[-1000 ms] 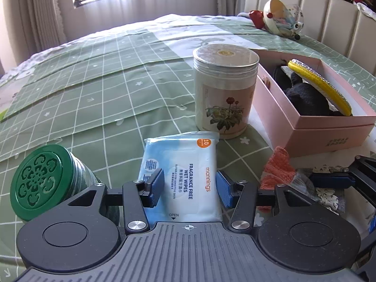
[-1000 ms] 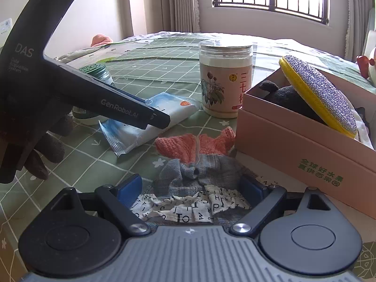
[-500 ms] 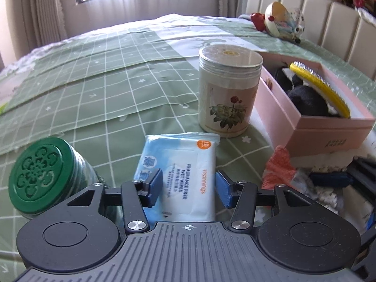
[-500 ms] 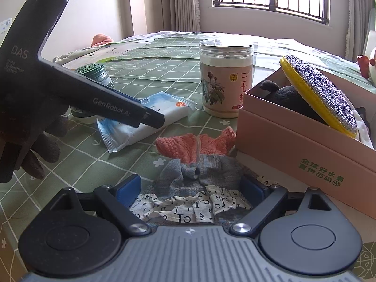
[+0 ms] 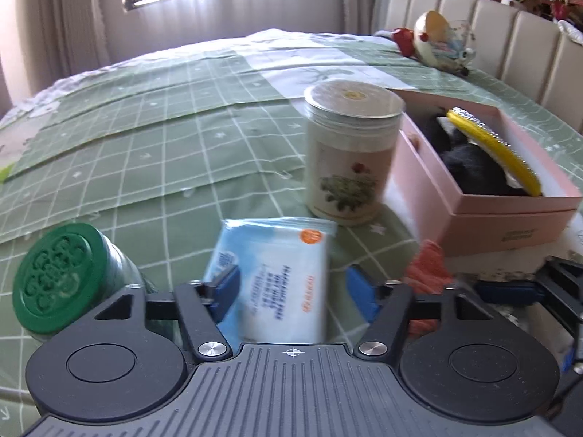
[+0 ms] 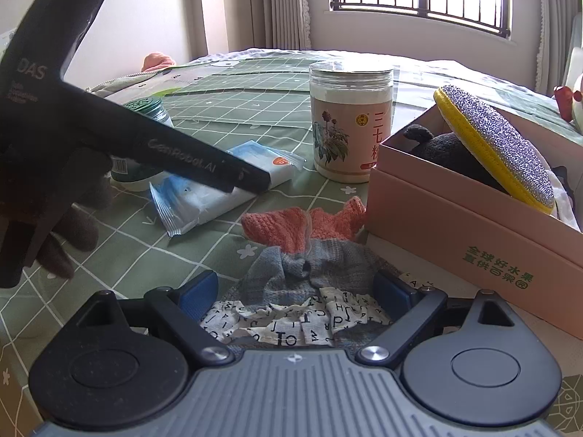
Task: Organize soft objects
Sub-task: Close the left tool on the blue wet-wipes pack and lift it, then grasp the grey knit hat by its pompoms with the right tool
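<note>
Landmark: the pink box (image 5: pixel 510 215) is sitting open on the green checked bed (image 5: pixel 145 138), by the padded headboard.
Left gripper (image 5: pixel 291 291): it is hovering over the wet wipes pack (image 5: pixel 273 284), well to the left of the pink box. Its fingers (image 5: pixel 359 291) are standing apart, having just been opening; the pack is lying between them, the right finger clear of it, the left finger at its edge.
Wet wipes pack: it is lying flat on the bed, left of the pink box and just in front of the flower-printed jar (image 5: pixel 349 156).
Right gripper (image 6: pixel 295 287): its fingers (image 6: pixel 198 291) are spread wide on either side of the knitted cloth (image 6: pixel 291 255); whether they are touching it I cannot tell.
Knitted cloth: orange and grey, with a letter-printed fabric (image 6: pixel 291 324) at its near end, it is lying crumpled just beside the pink box's front corner.
Box contents: a yellow-edged scouring sponge (image 6: pixel 499 145) is leaning on a black plush (image 6: pixel 448 149) inside the pink box.
Green-lidded jar (image 5: pixel 62 284): it is lying tipped, farthest left from the pink box.
</note>
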The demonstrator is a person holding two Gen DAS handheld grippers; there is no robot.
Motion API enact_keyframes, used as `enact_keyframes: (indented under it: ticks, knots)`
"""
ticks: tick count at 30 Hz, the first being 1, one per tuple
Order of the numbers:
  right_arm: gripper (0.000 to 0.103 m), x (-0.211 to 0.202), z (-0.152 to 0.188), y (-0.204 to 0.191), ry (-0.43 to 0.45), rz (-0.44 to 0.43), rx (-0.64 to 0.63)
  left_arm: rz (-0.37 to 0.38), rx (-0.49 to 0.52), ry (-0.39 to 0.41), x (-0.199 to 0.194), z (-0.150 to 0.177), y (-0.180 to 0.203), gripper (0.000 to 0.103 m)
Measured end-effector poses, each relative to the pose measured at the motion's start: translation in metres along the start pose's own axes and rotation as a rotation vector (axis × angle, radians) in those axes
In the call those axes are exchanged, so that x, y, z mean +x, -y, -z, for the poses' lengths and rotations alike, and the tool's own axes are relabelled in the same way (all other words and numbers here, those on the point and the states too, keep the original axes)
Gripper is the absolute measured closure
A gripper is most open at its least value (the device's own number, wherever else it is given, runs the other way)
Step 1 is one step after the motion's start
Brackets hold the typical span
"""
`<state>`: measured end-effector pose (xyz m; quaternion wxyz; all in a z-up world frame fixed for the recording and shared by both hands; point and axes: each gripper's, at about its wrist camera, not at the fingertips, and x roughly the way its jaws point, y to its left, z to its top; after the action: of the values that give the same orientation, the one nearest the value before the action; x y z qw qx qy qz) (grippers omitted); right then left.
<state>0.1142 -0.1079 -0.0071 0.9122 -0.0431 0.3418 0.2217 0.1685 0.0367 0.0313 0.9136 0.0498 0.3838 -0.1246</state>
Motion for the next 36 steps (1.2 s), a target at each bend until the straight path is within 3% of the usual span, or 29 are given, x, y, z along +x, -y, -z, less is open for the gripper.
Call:
enact_keyframes:
  ticks: [3, 11, 14, 18, 20, 22, 28, 33, 36]
  knots:
    - [0.010, 0.000, 0.000, 0.000, 0.000, 0.000, 0.000, -0.003, 0.010, -0.011, 0.004, -0.002, -0.005, 0.048]
    - [0.009, 0.001, 0.000, 0.000, -0.001, -0.002, -0.002, 0.022, 0.035, -0.021, 0.002, -0.003, -0.009, 0.048]
    - [0.009, 0.001, 0.000, 0.000, -0.001, 0.000, -0.001, 0.045, 0.043, 0.009, -0.006, -0.002, -0.012, 0.049]
    - [0.009, -0.015, 0.000, 0.005, -0.002, 0.011, 0.052, 0.096, 0.014, 0.033, -0.014, 0.002, -0.026, 0.063]
    - [0.009, -0.028, -0.003, 0.012, 0.013, -0.017, 0.081, 0.095, 0.013, 0.021, -0.008, 0.003, -0.031, 0.074]
    - [0.009, -0.036, -0.007, 0.016, 0.025, 0.013, 0.081, 0.077, -0.010, 0.021, -0.003, 0.000, -0.033, 0.082]
    - [0.009, -0.044, -0.006, 0.034, 0.009, 0.090, 0.091, 0.049, -0.131, 0.055, 0.003, -0.012, -0.046, 0.082]
    - [0.009, -0.054, 0.003, 0.040, 0.006, 0.066, 0.131, 0.019, -0.144, 0.030, 0.004, -0.015, -0.059, 0.083]
    - [0.009, -0.052, 0.006, 0.039, 0.001, 0.061, 0.133, 0.059, -0.206, -0.009, 0.010, -0.011, -0.069, 0.084]
